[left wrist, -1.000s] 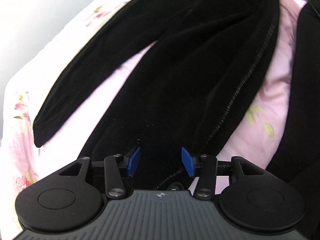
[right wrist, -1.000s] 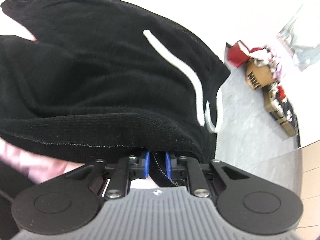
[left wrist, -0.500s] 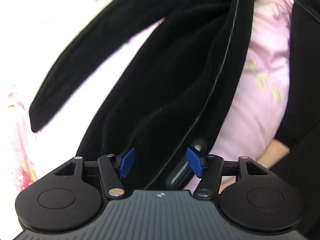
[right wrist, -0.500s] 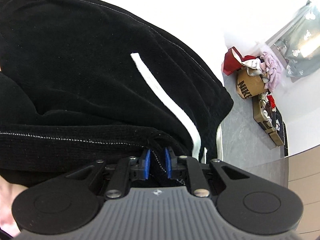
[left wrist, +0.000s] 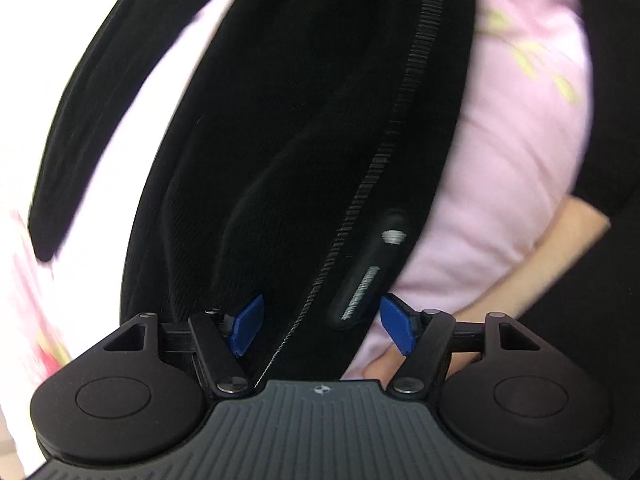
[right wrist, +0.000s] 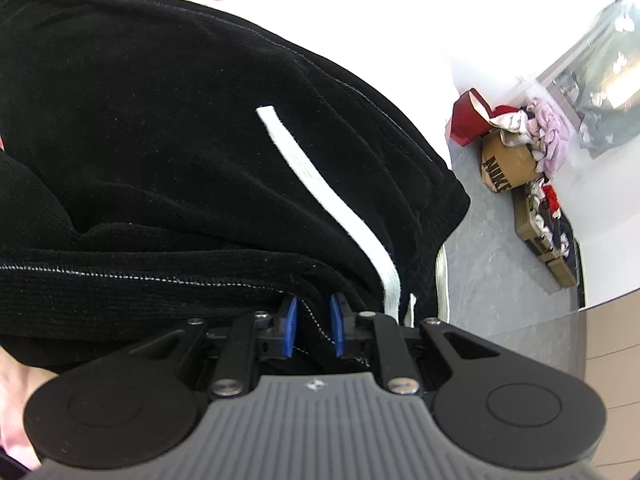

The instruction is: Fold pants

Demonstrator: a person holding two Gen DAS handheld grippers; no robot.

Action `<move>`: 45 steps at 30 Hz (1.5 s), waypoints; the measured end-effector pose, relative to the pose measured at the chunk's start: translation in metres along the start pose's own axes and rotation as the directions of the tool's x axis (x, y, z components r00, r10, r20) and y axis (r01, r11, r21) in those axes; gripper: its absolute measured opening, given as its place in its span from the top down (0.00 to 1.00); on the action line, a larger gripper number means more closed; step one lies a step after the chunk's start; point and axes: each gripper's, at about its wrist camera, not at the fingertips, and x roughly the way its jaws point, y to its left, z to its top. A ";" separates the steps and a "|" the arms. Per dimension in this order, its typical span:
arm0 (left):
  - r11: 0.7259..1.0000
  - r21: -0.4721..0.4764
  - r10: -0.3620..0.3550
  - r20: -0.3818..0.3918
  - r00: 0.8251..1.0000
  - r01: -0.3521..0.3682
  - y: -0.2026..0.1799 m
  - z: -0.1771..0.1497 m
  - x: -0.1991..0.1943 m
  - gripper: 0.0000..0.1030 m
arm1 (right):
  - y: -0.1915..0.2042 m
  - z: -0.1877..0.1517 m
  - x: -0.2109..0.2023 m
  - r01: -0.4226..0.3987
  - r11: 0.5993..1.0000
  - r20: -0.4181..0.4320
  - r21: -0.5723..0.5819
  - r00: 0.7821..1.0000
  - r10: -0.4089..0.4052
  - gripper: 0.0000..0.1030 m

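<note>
Spread over a pink bed sheet [left wrist: 520, 152]: black pants [left wrist: 304, 128], legs apart, not yet folded. Left gripper [left wrist: 322, 326] just widened, fingers gaping around cloth without pressing. Right gripper [right wrist: 314, 330] nearly closed, pinching pants' near edge.

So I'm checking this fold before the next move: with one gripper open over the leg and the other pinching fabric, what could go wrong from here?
1. The left gripper, whose jaws have just been opening, stands open over the black pants; closing here may catch only the top layer.
2. The right gripper pinches just a thin edge of fabric, which could slip out.
3. The white drawstring hangs loose and may get folded in crooked.
</note>
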 end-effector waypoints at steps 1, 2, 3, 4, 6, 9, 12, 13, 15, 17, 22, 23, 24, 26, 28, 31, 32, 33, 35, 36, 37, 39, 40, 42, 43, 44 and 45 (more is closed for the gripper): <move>1.000 -0.001 0.003 -0.006 1.000 -0.003 -0.002 0.003 0.000 0.25 | -0.006 0.000 0.002 -0.014 0.999 -0.001 0.030 1.000 0.014 0.86; 1.000 -0.004 -0.001 -0.015 1.000 0.000 -0.004 0.006 0.002 0.25 | -0.008 -0.002 0.000 -0.025 0.998 0.000 0.053 1.000 0.025 0.85; 1.000 -0.008 0.005 -0.025 1.000 -0.005 -0.005 0.009 0.005 0.24 | -0.009 -0.003 0.000 -0.030 0.998 0.003 0.063 1.000 0.030 0.85; 1.000 -0.016 0.017 -0.039 0.999 -0.017 -0.004 0.015 0.007 0.26 | -0.009 -0.003 0.000 -0.029 0.997 0.002 0.065 1.000 0.029 0.85; 0.999 -0.042 0.032 -0.037 0.999 -0.033 -0.004 0.019 0.005 0.47 | -0.006 -0.004 -0.003 -0.027 0.999 0.003 0.045 1.000 0.027 0.85; 0.981 -0.191 0.035 -0.003 0.999 -0.035 0.013 0.019 -0.011 0.76 | -0.008 -0.011 -0.013 -0.044 0.999 -0.001 0.011 0.999 0.044 0.81; 0.942 -0.332 0.079 0.061 0.995 -0.054 0.034 0.014 -0.029 0.80 | -0.015 -0.022 -0.024 -0.054 0.998 -0.008 -0.035 0.999 0.054 0.66; 0.924 -0.378 0.096 0.083 0.992 -0.058 0.042 0.013 -0.036 0.81 | -0.017 -0.027 -0.026 -0.054 0.997 -0.014 -0.055 0.998 0.053 0.58; 0.882 -0.469 0.118 0.122 0.985 -0.047 0.061 0.013 -0.049 0.81 | -0.021 -0.038 -0.032 -0.047 0.994 -0.017 -0.097 0.999 0.046 0.47; 0.849 -0.525 0.160 0.150 0.976 -0.059 0.076 0.016 -0.061 0.81 | -0.026 -0.049 -0.036 -0.056 0.990 -0.034 -0.126 0.998 0.052 0.39; 0.797 -0.598 0.244 0.186 0.952 -0.088 0.105 0.041 -0.083 0.80 | -0.027 -0.080 -0.043 -0.105 0.980 -0.092 -0.167 0.992 0.091 0.36; 0.792 -0.604 0.255 0.189 0.948 -0.093 0.107 0.045 -0.085 0.80 | -0.024 -0.088 -0.045 -0.116 0.977 -0.099 -0.177 0.990 0.099 0.36; 0.787 -0.609 0.264 0.192 0.945 -0.096 0.110 0.049 -0.087 0.80 | -0.021 -0.097 -0.046 -0.124 0.974 -0.109 -0.190 0.989 0.105 0.36; 0.781 -0.617 0.267 0.194 0.944 -0.094 0.118 0.050 -0.088 0.80 | -0.016 -0.115 -0.046 -0.124 0.970 -0.117 -0.211 0.988 0.101 0.32; 0.779 -0.620 0.264 0.191 0.946 -0.092 0.122 0.045 -0.084 0.80 | -0.012 -0.135 -0.041 -0.095 0.966 -0.122 -0.242 0.990 0.066 0.29; 0.773 -0.627 0.266 0.186 0.946 -0.094 0.125 0.037 -0.082 0.80 | -0.011 -0.156 -0.029 -0.022 0.967 -0.086 -0.252 0.996 0.000 0.28; 0.771 -0.629 0.269 0.183 0.946 -0.098 0.123 0.036 -0.083 0.80 | -0.012 -0.159 -0.026 -0.011 0.971 -0.068 -0.240 0.998 -0.006 0.29; 0.768 -0.632 0.273 0.180 0.945 -0.102 0.122 0.037 -0.082 0.80 | -0.012 -0.160 -0.023 0.010 0.972 -0.040 -0.233 0.999 -0.020 0.29; 0.761 -0.639 0.279 0.172 0.945 -0.109 0.121 0.036 -0.083 0.80 | -0.009 -0.161 -0.017 0.041 0.970 0.003 -0.241 0.999 -0.041 0.39; 0.757 -0.644 0.280 0.171 0.944 -0.108 0.121 0.035 -0.086 0.80 | -0.007 -0.160 -0.016 0.043 0.967 0.014 -0.250 0.999 -0.041 0.49; 0.753 -0.649 0.281 0.172 0.944 -0.106 0.121 0.033 -0.089 0.80 | -0.006 -0.158 -0.017 0.040 0.966 0.022 -0.255 0.999 -0.036 0.74; 0.740 -0.665 0.288 0.175 0.941 -0.103 0.118 0.028 -0.095 0.80 | -0.006 -0.158 -0.026 0.060 0.966 0.058 -0.252 0.997 -0.047 0.81; 0.728 -0.678 0.291 0.177 0.940 -0.098 0.117 0.023 -0.098 0.80 | -0.008 -0.159 -0.031 0.070 0.968 0.072 -0.240 0.996 -0.054 0.83; 0.711 -0.698 0.304 0.191 0.933 -0.088 0.112 0.016 -0.108 0.80 | -0.016 -0.159 -0.048 0.102 0.973 0.115 -0.209 0.990 -0.079 0.86; 0.705 -0.704 0.318 0.203 0.926 -0.088 0.109 0.012 -0.115 0.80 | -0.020 -0.158 -0.056 0.134 0.972 0.135 -0.193 0.985 -0.109 0.88; 0.698 -0.711 0.331 0.215 0.919 -0.085 0.106 0.008 -0.123 0.80 | -0.024 -0.155 -0.065 0.166 0.970 0.161 -0.177 0.977 -0.138 0.89; 0.691 -0.719 0.345 0.231 0.910 -0.079 0.105 0.005 -0.131 0.80 | -0.028 -0.155 -0.074 0.195 0.967 0.186 -0.162 0.969 -0.164 0.90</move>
